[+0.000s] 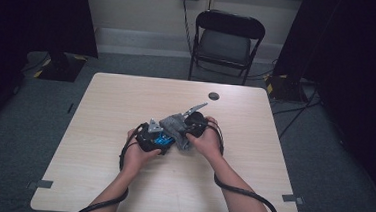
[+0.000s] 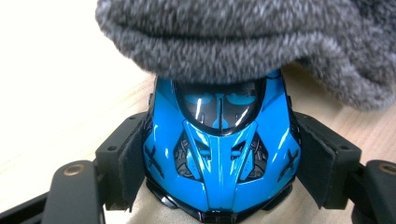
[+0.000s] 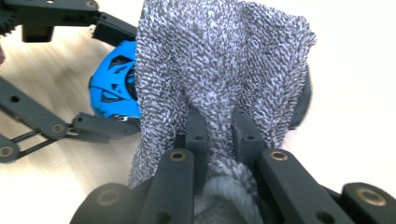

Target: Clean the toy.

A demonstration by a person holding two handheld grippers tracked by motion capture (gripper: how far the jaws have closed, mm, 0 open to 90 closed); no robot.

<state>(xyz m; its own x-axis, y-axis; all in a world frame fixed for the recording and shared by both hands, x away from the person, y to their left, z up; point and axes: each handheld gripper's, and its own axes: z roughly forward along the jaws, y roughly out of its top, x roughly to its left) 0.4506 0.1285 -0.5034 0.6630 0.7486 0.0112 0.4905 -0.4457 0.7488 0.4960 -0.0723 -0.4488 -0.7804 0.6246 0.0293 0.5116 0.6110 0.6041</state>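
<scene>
Grey terry cloth (image 3: 219,70) hangs pinched in the right gripper (image 3: 219,135) — jaws clamped tight on a bunched fold — and drapes over the blue toy car (image 2: 219,154), which the left gripper (image 2: 219,158) clasps by its sides just above the wooden table (image 1: 126,96). Wiping looks under way; next, probably drag the cloth along the car's roof. No containers present.

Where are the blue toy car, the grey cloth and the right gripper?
blue toy car (image 2: 219,158), left gripper view, on its roof.
grey cloth (image 3: 224,65), right gripper view, on its upper fold.
right gripper (image 3: 219,135), right gripper view, between its fingertips.
</scene>
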